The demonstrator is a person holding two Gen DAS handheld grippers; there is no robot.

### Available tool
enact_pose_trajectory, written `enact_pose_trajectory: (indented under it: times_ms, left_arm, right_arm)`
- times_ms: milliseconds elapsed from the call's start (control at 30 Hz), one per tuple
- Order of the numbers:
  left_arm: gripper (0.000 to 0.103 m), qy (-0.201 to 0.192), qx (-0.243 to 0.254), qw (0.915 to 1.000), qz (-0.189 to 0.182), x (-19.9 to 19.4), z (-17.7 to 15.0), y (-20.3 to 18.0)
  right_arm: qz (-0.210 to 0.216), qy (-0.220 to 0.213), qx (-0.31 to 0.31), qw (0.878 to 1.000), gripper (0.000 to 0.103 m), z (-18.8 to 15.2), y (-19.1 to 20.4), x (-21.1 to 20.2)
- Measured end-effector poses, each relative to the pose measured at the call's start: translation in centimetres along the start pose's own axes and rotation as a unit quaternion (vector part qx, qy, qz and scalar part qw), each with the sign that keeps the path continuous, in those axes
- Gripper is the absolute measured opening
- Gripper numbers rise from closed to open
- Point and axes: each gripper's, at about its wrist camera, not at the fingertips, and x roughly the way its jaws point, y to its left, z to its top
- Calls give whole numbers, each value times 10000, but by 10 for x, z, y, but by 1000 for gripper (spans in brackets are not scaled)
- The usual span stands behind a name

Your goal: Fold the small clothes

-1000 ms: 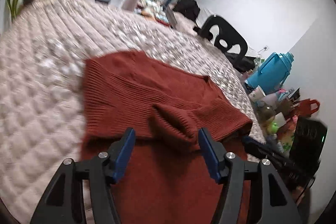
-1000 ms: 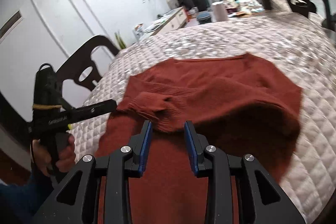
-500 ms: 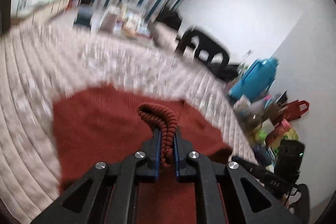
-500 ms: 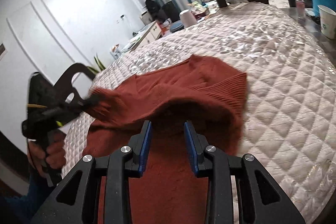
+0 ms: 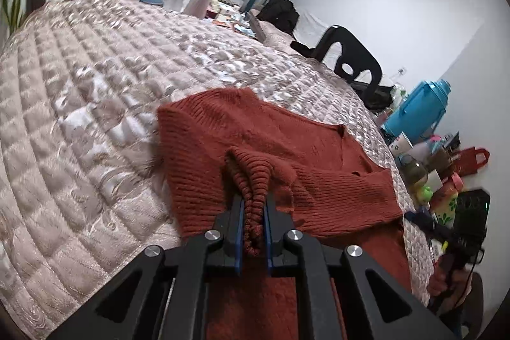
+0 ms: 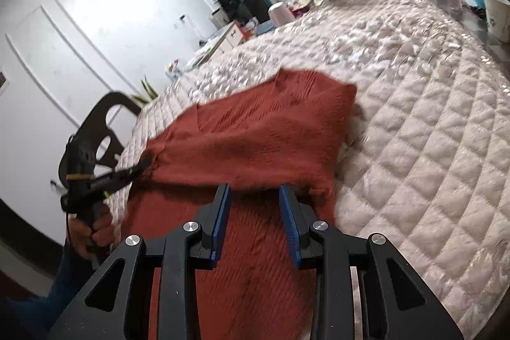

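Observation:
A rust-red knitted sweater (image 5: pixel 255 145) lies on a quilted beige bed cover (image 5: pixel 79 117). My left gripper (image 5: pixel 253 206) is shut on the ribbed cuff of a sleeve (image 5: pixel 251 180), holding it bunched above the sweater body. In the right wrist view the sweater (image 6: pixel 255 136) is lifted at its left side where the left gripper (image 6: pixel 143 168) pulls it. My right gripper (image 6: pixel 255 196) is open and empty, its blue pads just above the sweater's near part.
A black chair (image 5: pixel 350 53) stands at the bed's far side. A blue thermos (image 5: pixel 417 110), cups and bottles crowd the right edge. Another black chair (image 6: pixel 102 129) stands by the white wall. A paper cup (image 6: pixel 497 15) sits at right.
My left gripper shut on the sleeve cuff and lifted it across the sweater. My right gripper stayed open, its jaws now wider apart.

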Motion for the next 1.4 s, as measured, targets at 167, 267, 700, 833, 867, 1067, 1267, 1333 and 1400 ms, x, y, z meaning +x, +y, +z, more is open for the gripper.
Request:
enact_pose_trajectory:
  times_ms: [167,267,700,833,867,1067,1267,1333,1400]
  left_arm:
    - [19,78,-54,10000,-9,1,11,-2]
    - [25,95,-229,9997,-66,6,15,3]
    - [21,-55,185,9989,424,-3,5,-2]
    - [22,-482,465,9955,676,-25,10,-20]
    - [22,-571,519,9948,660,-28,12,-27]
    - [28,-383,1116,9899,787,8,20,-62]
    - [28,-28,990,9885,1147,30,16,-47]
    - [28,-77,1080,9883,1074,19,11,-50]
    - [28,-119,1203,9867,1087,10,3,-49]
  right_arm:
    - [-472,-332,42,9983,32,30,-8,1]
    - [-861,-236,138,9959,32,46,-22,17]
    - [-1616,-273,239,9862,11,53,-53,28]
    - [-1250,-404,-470,9902,14,44,-14,14]
    - [-1173,-343,-636,9905,14,42,-5,16]
    - [-1023,171,-868,9908,14,52,7,64]
    - [-1366,128,-764,9876,14,61,-5,73]
    - [-1424,-38,-950,9852,14,51,6,56]
    - [-1317,-109,-1053,9856,14,42,13,48]
